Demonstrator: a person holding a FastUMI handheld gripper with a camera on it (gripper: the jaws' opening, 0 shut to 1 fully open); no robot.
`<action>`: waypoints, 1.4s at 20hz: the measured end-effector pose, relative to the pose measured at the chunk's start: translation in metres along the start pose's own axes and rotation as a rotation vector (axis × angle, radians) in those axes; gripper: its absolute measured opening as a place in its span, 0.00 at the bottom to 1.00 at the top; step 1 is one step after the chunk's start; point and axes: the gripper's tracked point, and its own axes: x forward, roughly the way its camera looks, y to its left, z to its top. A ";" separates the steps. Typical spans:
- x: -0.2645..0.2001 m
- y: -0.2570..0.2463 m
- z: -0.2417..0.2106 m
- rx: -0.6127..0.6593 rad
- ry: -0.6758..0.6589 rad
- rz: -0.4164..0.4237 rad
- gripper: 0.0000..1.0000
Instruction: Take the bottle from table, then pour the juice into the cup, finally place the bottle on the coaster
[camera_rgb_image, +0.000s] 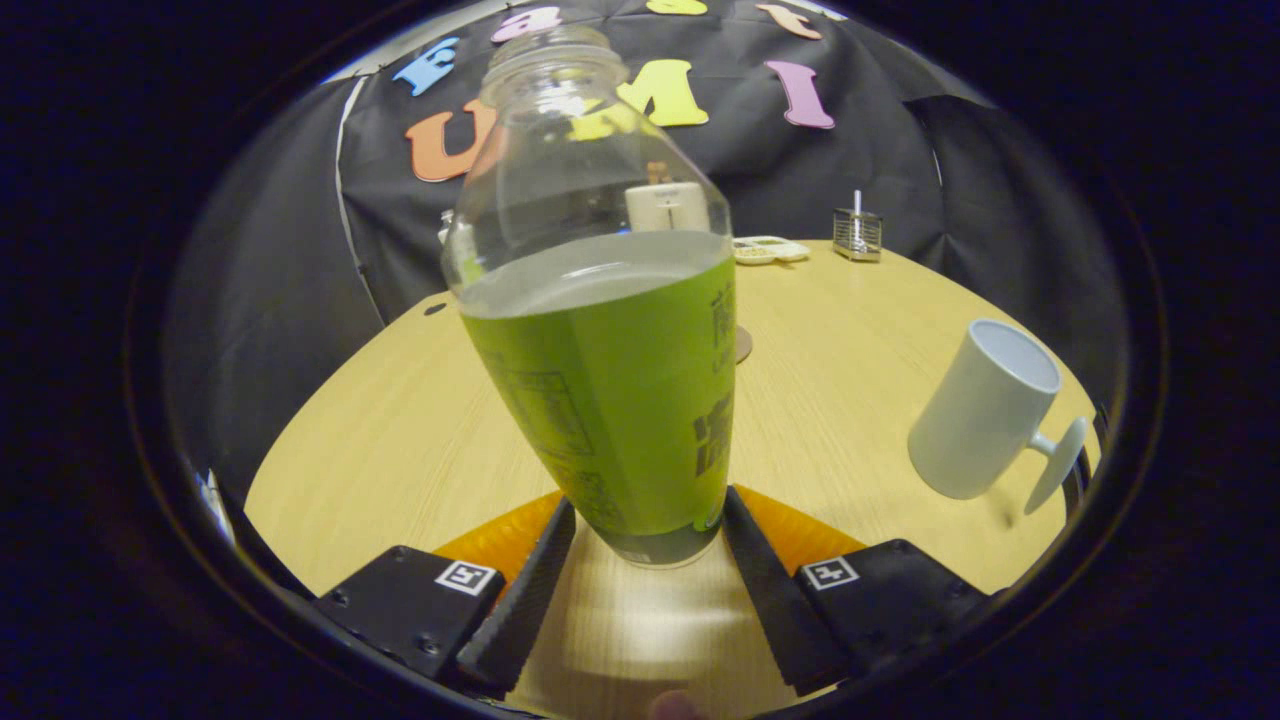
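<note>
Here we see the gripper (640, 540) pinching the bottle (610, 330) low on its body, both fingers pressed on it | bottle's long axis near upright, mouth uncapped, above the table (380, 430) | cup (985, 410) off to the right near the table's right edge, so we judge the pour goes rightward | label print too warped to read.

Bottle (600, 300): clear glossy plastic, smooth green label wrap. Bench (850, 350): pale wood-grain laminate, satin sheen. Cup (985, 410): matt white (ceramic-looking). Rack (857, 234): bright wire metal. Wall: matt cloth.
</note>
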 end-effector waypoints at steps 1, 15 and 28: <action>-0.001 -0.001 0.001 0.012 0.000 0.002 0.92; -0.062 -0.010 0.031 0.349 0.126 0.205 0.79; -0.092 -0.015 0.058 0.711 0.182 0.404 0.78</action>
